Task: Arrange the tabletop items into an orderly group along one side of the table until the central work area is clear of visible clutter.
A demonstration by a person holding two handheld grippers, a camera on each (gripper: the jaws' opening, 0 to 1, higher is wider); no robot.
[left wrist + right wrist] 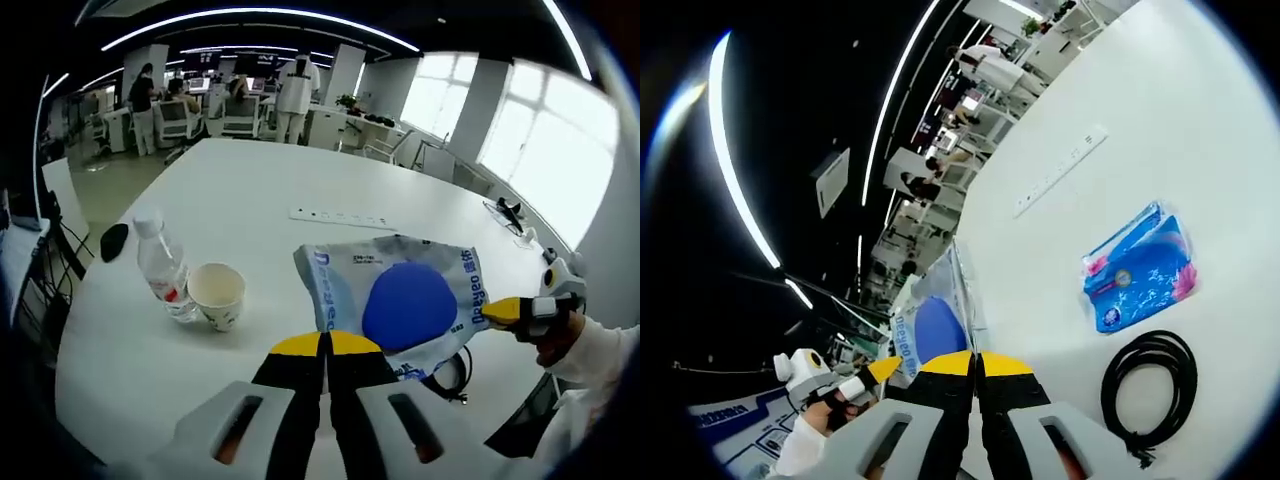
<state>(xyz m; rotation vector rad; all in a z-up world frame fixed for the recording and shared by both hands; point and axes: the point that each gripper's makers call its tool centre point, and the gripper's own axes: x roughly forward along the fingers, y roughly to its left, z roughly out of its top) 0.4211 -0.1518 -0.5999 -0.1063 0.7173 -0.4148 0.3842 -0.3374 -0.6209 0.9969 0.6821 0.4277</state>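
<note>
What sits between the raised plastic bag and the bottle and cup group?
Nothing visible: in the left gripper view, bare white table separates the blue-and-white plastic bag, held by both grippers, from the white paper cup and clear plastic bottle.

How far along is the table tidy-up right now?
Barely begun. In hand: both grippers, left gripper and right gripper, are shut on the white-and-blue plastic package, held up between them. Left to gather: water bottle beside paper cup, blue wipes pack, black coiled cable, power strip.
</note>
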